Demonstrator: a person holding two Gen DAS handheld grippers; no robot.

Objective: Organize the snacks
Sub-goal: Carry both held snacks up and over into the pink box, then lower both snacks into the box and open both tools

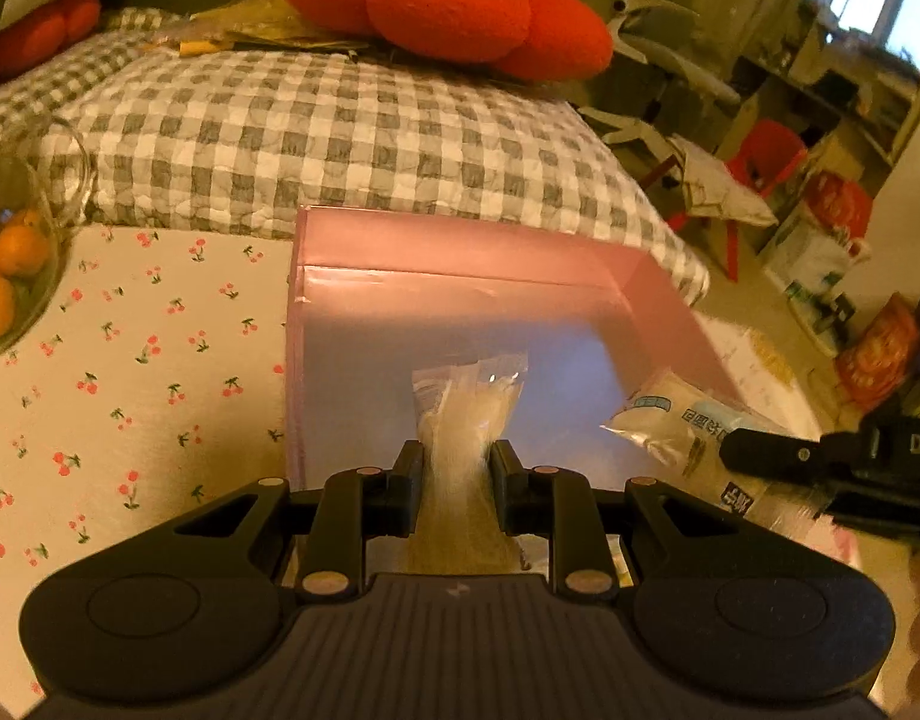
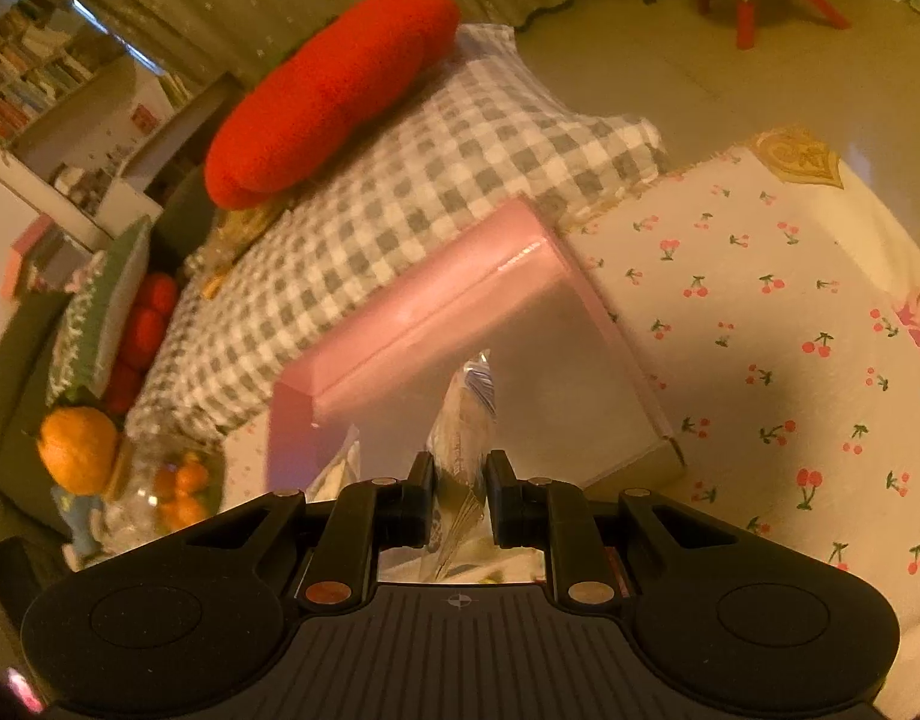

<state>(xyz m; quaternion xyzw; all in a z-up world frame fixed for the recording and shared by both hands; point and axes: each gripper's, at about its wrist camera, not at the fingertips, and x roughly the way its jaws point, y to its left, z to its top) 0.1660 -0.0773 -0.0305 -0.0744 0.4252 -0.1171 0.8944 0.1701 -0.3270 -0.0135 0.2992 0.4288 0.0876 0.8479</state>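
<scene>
both grippers holding snack packs over the pink box

left gripper [image 1: 456,465] is clamped on a clear packet [image 1: 469,414], hanging over the open pink box [image 1: 460,252]. right gripper [image 2: 458,474] is pinching a printed packet [image 2: 467,420] above the box's right side. box sits on a cherry-print cloth [image 1: 159,360], against a checked cushion [image 1: 315,138]. bowl of oranges [image 1: 9,264] off to the left.
</scene>
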